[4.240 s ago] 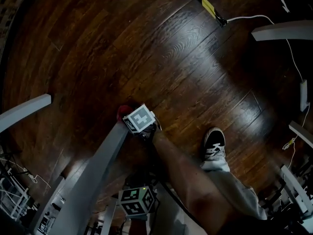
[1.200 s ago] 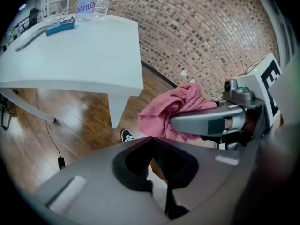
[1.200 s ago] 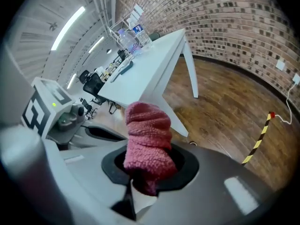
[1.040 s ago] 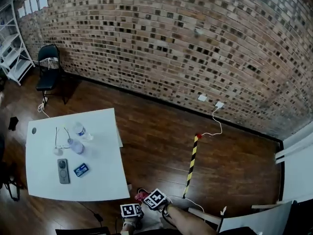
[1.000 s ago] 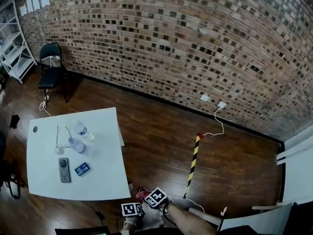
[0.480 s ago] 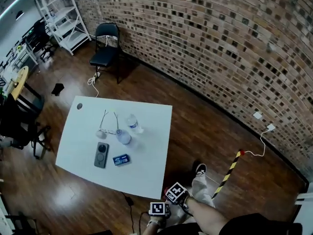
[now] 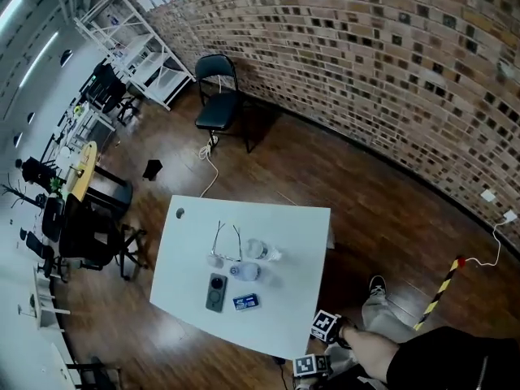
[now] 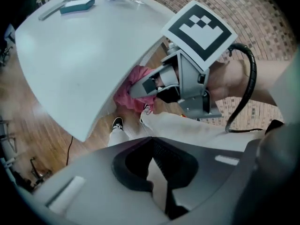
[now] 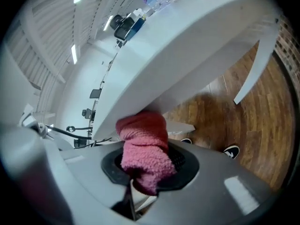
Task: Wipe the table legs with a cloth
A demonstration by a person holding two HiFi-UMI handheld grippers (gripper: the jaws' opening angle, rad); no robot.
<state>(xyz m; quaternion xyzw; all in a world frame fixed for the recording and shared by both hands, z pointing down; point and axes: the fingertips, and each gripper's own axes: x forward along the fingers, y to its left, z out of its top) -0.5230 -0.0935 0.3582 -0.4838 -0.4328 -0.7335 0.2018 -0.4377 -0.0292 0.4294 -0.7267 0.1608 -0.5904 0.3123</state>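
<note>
The pink cloth (image 9: pixel 143 149) is bunched in my right gripper (image 9: pixel 144 165), which is shut on it and holds it up against the underside of the white table (image 9: pixel 187 46) near its edge. One white table leg (image 9: pixel 255 69) slants down to the wood floor further off. In the left gripper view the right gripper (image 8: pixel 143 87) holds the cloth (image 8: pixel 129 95) under the table's rim (image 8: pixel 84 46). My left gripper (image 8: pixel 153 150) is shut with nothing in it, just below. In the head view both grippers, right (image 7: pixel 325 325) and left (image 7: pixel 305 366), sit by the table's (image 7: pixel 276 315) near corner.
Glasses (image 7: pixel 226 240), two bottles (image 7: pixel 258 250), a phone (image 7: pixel 216 291) and a blue box (image 7: pixel 245 301) lie on the table. A black chair (image 7: pixel 218 96) stands by the brick wall, shelves (image 7: pixel 150 55) behind it. Striped tape (image 7: pixel 439 292) and a cable cross the floor at right.
Four seconds ago the right gripper held the cloth low on a table leg by the floor; now it is up under the tabletop edge. The head view has swung left and the grippers sit lower right.
</note>
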